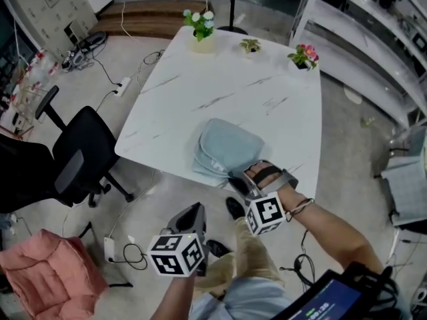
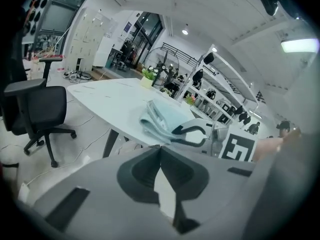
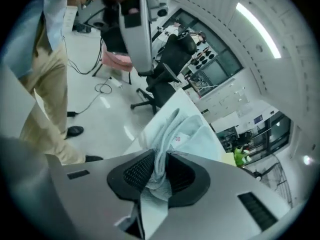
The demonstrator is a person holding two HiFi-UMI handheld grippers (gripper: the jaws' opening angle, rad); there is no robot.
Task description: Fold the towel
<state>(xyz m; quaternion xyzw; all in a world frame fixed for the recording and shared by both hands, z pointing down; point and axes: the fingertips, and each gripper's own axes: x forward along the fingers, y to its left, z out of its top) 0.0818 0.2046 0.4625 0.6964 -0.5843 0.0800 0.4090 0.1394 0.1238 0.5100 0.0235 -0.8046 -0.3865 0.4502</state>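
A pale blue towel (image 1: 225, 149) lies bunched and partly folded at the near edge of the white marble table (image 1: 227, 89). My right gripper (image 1: 241, 183) sits at the towel's near edge, rolled onto its side, and is shut on a fold of the towel (image 3: 161, 171) that runs up between its dark pads. The towel (image 2: 161, 118) shows from the left gripper view with the right gripper (image 2: 187, 134) at its edge. My left gripper (image 1: 193, 215) hangs off the table, below and left of the towel, its jaws shut with nothing in them.
Three small flower pots (image 1: 201, 27) stand along the table's far edge. A black office chair (image 1: 80, 152) is left of the table and a pink cushion (image 1: 47, 265) lies on the floor. White shelving (image 1: 373, 25) runs along the right. Cables lie on the floor.
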